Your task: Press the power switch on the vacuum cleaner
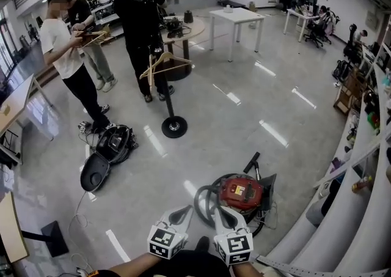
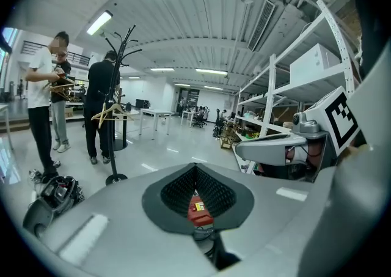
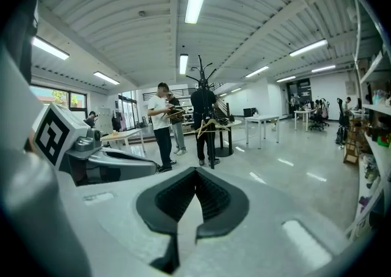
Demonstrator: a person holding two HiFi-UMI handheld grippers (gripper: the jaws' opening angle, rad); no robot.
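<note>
A red canister vacuum cleaner (image 1: pixel 242 192) lies on the floor just ahead of me, its grey hose (image 1: pixel 204 199) looped at its left. A small yellow label shows on its top; I cannot pick out the switch. My left gripper (image 1: pixel 181 213) hangs left of the hose, and my right gripper (image 1: pixel 223 215) is over the hose at the vacuum's near left edge. Both are above the machine, apart from it. In the left gripper view the left gripper (image 2: pixel 195 170) is shut and empty, with the vacuum cleaner (image 2: pixel 198 210) below the tips. The right gripper (image 3: pixel 195 175) is also shut, over bare floor.
A black vacuum cleaner (image 1: pixel 110 150) lies open to the left with a cable. A coat stand (image 1: pixel 173 124) with wooden hangers stands ahead, two people (image 1: pixel 73 55) behind it. White shelving (image 1: pixel 360 208) curves along the right. White tables (image 1: pixel 237 18) stand far back.
</note>
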